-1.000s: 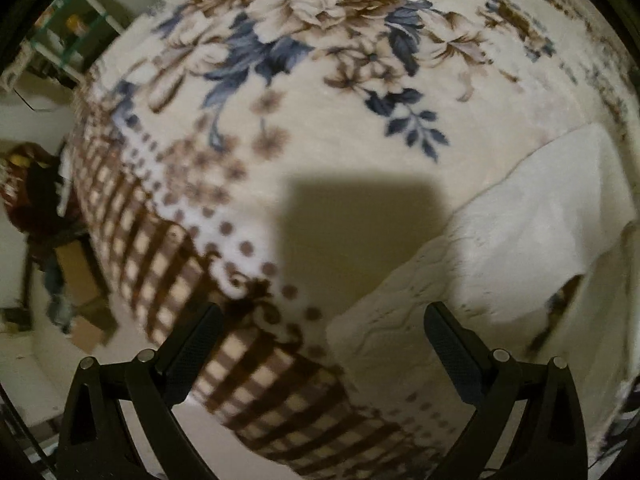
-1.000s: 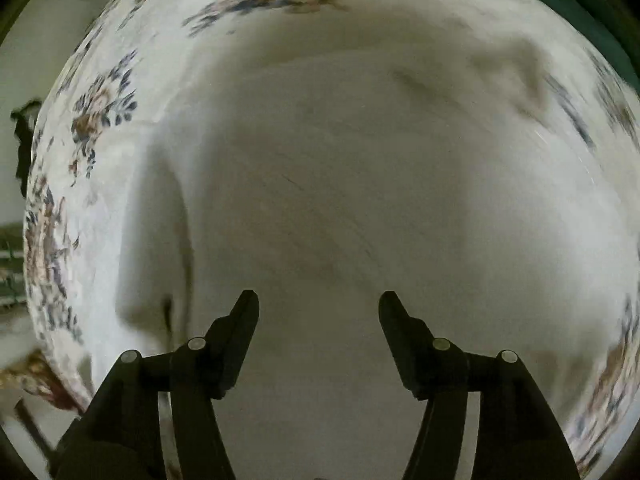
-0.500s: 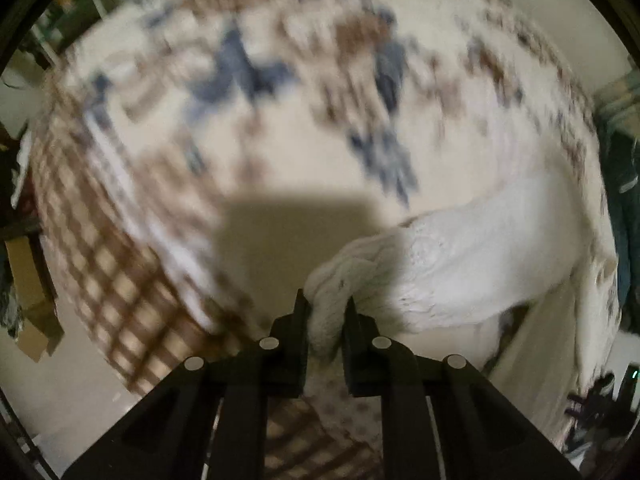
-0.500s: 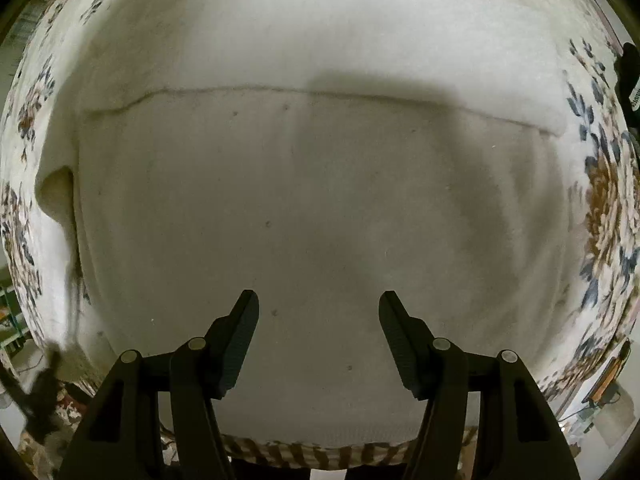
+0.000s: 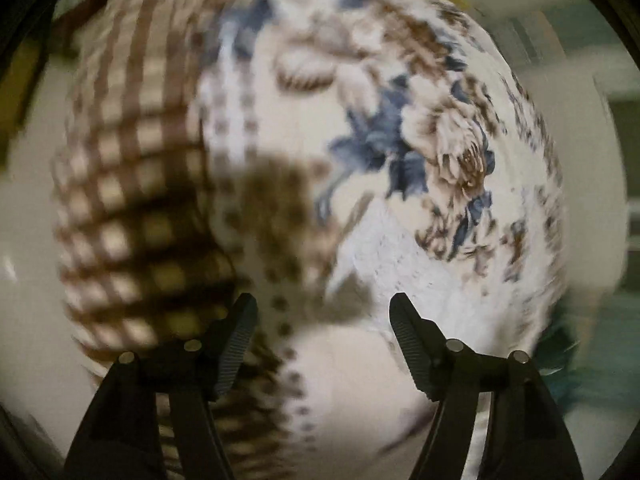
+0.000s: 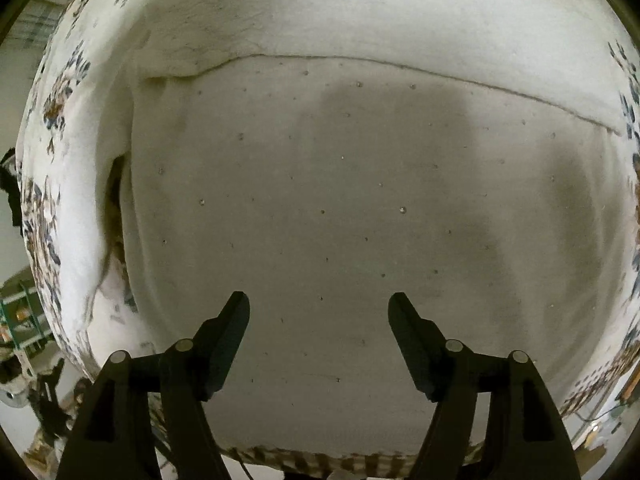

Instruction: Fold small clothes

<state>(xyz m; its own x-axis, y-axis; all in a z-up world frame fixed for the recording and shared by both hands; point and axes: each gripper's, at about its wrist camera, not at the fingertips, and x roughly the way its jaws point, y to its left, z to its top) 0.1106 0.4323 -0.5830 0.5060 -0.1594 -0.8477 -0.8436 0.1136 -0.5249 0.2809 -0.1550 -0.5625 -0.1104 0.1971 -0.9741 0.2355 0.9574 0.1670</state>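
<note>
Here, a white knit garment [image 6: 360, 208] lies spread flat across a plush blanket [image 6: 48, 216], filling most of the right wrist view; its surface is fuzzy and pilled with tiny bobbles, and a straight folded edge runs across the upper part of the frame, with a bunched fold at the left edge. The right gripper [image 6: 319, 312] hangs over the cloth at lower centre, its black tapered jaws opening with nothing pinched between them. The left wrist view is heavily motion-blurred, showing what the other cannot: the blanket's [image 5: 448, 148] full pattern, brown-and-cream checks at left, a dotted band through the middle, blue and brown flowers at upper right. Only a corner of the garment [image 5: 400, 248] shows there, at centre right, apparently with a lacy or cabled knit, though blur makes that uncertain. The left gripper [image 5: 323, 316] sits at the bottom of that frame, ribbed pads visible, its jaws opening and free of the fabric, which lies beyond the fingertips.
</note>
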